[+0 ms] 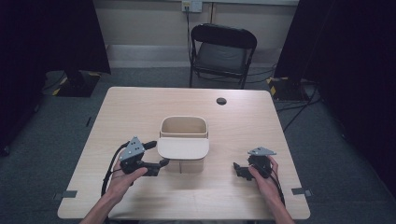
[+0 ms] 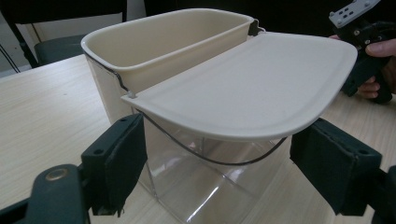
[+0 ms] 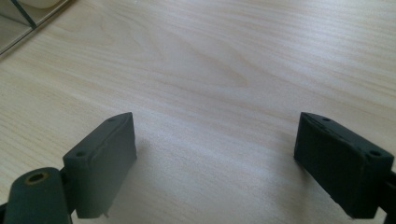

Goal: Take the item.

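Observation:
A cream bin (image 1: pixel 183 119) with a clear lower part (image 2: pixel 205 182) stands in the middle of the wooden table (image 1: pixel 140 107). Its flat cream lid (image 1: pixel 183 148) lies swung out level toward me, hinged at the rim on a thin wire (image 2: pixel 210 159). My left gripper (image 1: pixel 160 153) is open at the lid's left front, and in the left gripper view its jaws (image 2: pixel 219 154) stand wide to either side just under the lid's front edge without touching it. To the bin's right my right gripper (image 1: pixel 237 169) is open low over bare table (image 3: pixel 215 149), holding nothing.
A black folding chair (image 1: pixel 223 49) stands behind the table's far edge. A dark round cable hole (image 1: pixel 221 101) sits in the tabletop at the back. Black curtains and stands flank the table. A corner of the bin's clear part (image 3: pixel 18 23) lies far left of the right gripper.

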The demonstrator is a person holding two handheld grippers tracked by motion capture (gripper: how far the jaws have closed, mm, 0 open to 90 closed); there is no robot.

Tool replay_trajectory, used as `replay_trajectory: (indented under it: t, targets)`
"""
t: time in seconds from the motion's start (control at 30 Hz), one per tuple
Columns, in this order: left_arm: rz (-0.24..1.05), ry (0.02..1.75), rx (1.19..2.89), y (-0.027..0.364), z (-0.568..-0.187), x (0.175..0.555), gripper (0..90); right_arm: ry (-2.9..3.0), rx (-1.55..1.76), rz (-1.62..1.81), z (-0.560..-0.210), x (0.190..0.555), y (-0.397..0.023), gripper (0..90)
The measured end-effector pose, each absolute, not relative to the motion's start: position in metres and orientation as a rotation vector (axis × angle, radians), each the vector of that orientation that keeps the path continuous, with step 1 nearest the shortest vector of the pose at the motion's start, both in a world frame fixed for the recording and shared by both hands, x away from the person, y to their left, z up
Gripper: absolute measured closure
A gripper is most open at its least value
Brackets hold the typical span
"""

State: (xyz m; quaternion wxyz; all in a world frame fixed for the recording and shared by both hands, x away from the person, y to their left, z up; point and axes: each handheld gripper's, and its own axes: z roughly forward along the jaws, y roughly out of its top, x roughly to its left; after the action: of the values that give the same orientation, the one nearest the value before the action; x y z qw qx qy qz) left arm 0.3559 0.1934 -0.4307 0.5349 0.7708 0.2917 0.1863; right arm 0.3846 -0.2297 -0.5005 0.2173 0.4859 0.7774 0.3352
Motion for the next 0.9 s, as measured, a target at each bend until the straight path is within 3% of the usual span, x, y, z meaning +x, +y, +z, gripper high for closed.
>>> replay_trajectory:
  t: [0.9]
  targets:
    - [0.452,0.676,1.816,0.1896,-0.4263,0.3569,16.2,2.154,1.344,0.928,-0.5005,0.3846,-0.2298,12.3]
